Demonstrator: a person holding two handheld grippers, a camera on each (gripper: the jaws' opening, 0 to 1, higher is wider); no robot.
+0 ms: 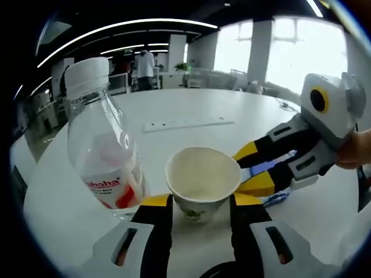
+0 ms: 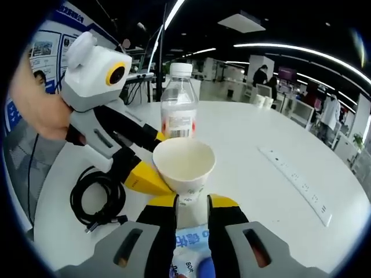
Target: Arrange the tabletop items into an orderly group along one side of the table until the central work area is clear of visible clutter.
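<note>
Spread left gripper (image 1: 201,202) jaws flanking a white, empty paper cup (image 1: 203,178) with a small printed motif, upright on the white table (image 1: 191,142), right gripper (image 1: 246,169) open beside its rim, clear capped water bottle (image 1: 104,145) close by, power strip (image 1: 188,123) beyond.

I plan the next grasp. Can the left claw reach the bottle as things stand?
Probably not directly: the left claw has the cup between its jaws, and the bottle stands just outside its left jaw. It would need to back off and shift sideways.
</note>
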